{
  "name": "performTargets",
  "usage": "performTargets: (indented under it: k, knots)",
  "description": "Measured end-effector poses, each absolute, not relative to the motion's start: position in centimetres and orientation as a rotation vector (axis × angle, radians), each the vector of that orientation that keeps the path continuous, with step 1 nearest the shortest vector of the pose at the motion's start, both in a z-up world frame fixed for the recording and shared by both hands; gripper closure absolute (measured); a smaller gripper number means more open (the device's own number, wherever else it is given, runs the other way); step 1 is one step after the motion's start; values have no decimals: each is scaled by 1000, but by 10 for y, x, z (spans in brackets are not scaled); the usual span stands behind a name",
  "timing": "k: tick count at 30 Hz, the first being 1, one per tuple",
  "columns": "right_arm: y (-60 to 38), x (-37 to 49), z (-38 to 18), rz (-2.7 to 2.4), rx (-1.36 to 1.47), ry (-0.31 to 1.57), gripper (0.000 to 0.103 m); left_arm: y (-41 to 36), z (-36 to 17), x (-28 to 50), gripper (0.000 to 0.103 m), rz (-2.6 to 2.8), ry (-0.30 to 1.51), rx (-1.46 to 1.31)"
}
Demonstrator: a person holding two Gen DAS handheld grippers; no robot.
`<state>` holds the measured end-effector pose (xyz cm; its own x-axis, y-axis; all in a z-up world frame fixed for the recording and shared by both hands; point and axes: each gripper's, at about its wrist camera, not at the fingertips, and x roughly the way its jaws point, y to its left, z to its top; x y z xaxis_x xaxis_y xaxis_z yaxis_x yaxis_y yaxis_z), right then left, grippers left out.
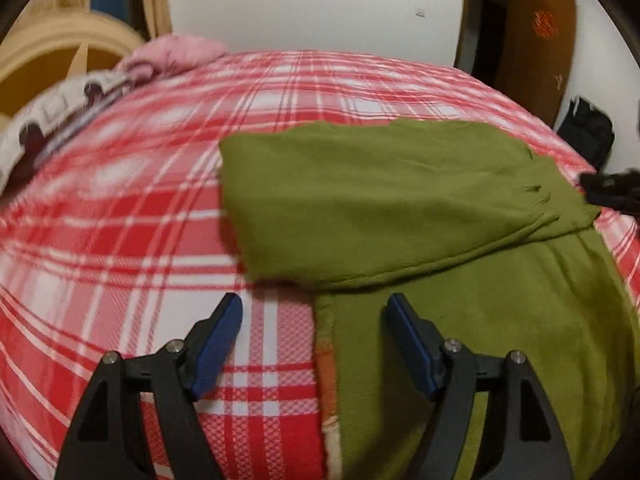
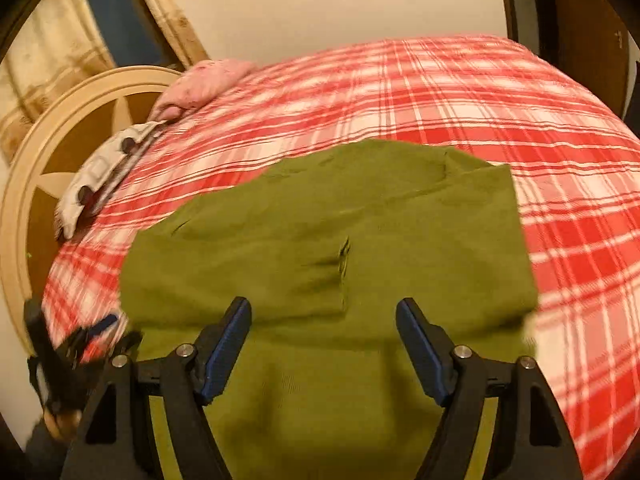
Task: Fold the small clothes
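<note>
Left wrist view: both tools, left tool [image 1: 314,310] and right tool [image 2: 324,314], hover open and empty over a half-folded green garment [image 1: 380,196] on the plaid bed [image 1: 140,220], likely needing a fresh edge grasp for the next fold

One green garment [image 1: 400,200], one red plaid bedspread [image 1: 120,240], one pink cloth [image 1: 176,54], and two grippers, left gripper [image 1: 316,312] and right gripper [image 2: 324,316].

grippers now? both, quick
Left gripper: open, nothing held, over the green garment's edge.
Right gripper: open, nothing held, above the garment.
</note>
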<state>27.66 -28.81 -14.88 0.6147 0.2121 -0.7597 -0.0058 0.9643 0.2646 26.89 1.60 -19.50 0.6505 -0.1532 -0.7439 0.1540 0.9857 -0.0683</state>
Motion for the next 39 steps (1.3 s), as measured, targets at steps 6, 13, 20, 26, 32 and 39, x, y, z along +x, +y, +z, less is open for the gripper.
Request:
performTargets:
  k: [6,13,20,26,32,39]
  knots:
    - [-275,317,-187,103,256,1007,57,13,-199,261,21,-163,814,-10]
    - [-240,314,-157,169,119,922,98,18,-201,260,20,-164,809,-23]
    - [-255,298,-100,95,77,742,98,18,-201,260,19,-149,810,-12]
    - [-288,302,-113,-26,54,766,98,16,-201,262,17,-137,816,-3]
    - [-303,309,-138,-34,86,809,98,10,-193,269,16,-157,832,32]
    - [-307,308,-131,-4,141,788,98,-15,-191,304,10,-39,788,209]
